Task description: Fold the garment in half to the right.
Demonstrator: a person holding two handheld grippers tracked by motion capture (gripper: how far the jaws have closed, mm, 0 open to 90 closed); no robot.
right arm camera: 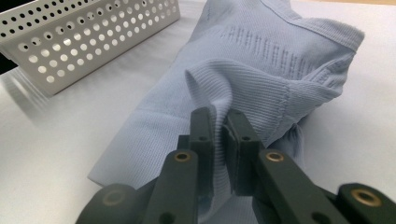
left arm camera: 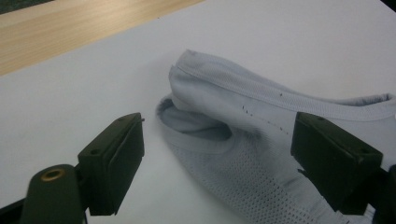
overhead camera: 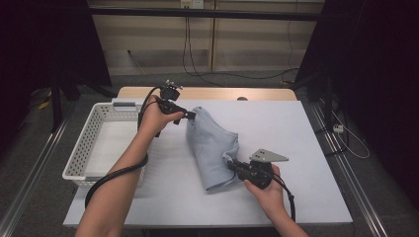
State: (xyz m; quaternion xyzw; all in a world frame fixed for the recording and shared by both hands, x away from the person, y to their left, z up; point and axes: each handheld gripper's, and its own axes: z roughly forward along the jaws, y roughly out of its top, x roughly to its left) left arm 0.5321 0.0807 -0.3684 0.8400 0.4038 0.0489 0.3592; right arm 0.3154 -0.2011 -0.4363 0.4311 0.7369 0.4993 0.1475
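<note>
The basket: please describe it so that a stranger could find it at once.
Look at the white sheet that covers the table. The basket stands at its left edge, left of the blue garment. It alone is rigid, white, and full of small round holes.

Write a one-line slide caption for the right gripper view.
Right gripper shut on a raised fold of the light blue garment, with the white perforated basket beyond.

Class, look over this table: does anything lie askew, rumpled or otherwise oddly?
The pale blue garment lies bunched and slanted on the white sheet, one fold pinched by the right hand-held gripper. The basket sits squarely.
</note>
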